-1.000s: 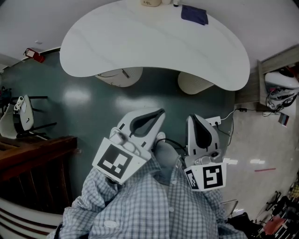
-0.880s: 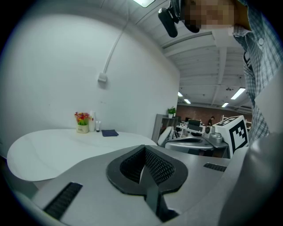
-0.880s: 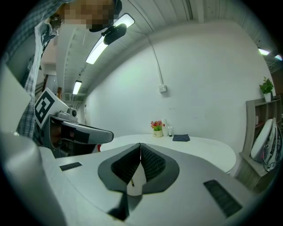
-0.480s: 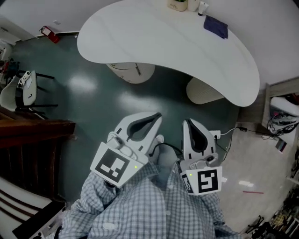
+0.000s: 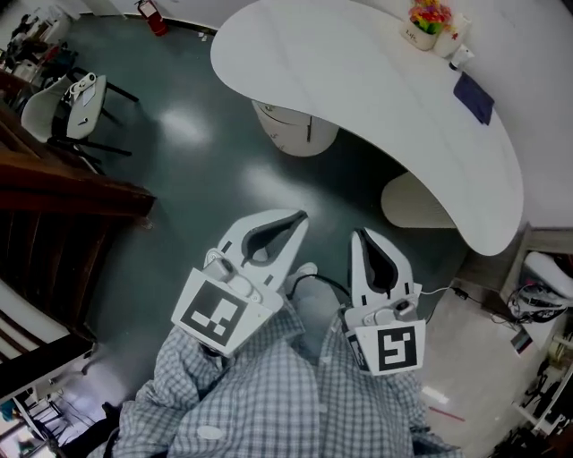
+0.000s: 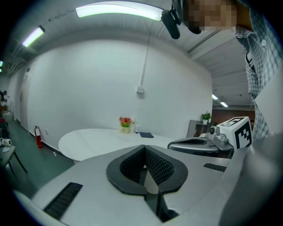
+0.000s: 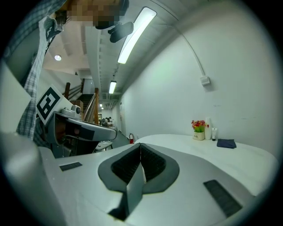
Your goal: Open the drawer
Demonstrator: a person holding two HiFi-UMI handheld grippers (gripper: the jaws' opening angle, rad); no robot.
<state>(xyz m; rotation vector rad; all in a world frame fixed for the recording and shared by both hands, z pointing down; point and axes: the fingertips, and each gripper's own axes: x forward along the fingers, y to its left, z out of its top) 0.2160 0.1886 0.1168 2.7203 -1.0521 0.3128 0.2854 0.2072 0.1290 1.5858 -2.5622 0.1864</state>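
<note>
1. Underfoot, dark teal glossy floor (image 5: 206,170) fills most of my head view, and a big curved white table (image 5: 358,89) sweeps across the upper right.
2. At the table's far end I see a small pot of red and yellow flowers (image 5: 428,20) with a white bottle (image 5: 461,55) just beside it. A dark blue folded cloth (image 5: 474,97) lies flat a little nearer along the top.
3. Under the table stand two rounded white pedestals, one at (image 5: 295,130) and one at (image 5: 421,201), well apart.
4. Over on the left edge there is a dark brown wooden stair rail (image 5: 63,206), and above it a white chair on black legs (image 5: 76,103).
5. My left gripper (image 5: 298,216) is held up over the floor, close in front of the blue-and-white checked shirt (image 5: 269,402). In its own view the two ribbed black pads meet at the tips with nothing between them.
6. My right gripper (image 5: 357,235) sits just beside it, apart from it and pointing the same way towards the table. Its jaws are pressed together too, and it carries nothing.
7. Both grippers are well short of the table and touch nothing.
8. As for the drawer, I cannot tell where it is from any view.
</note>
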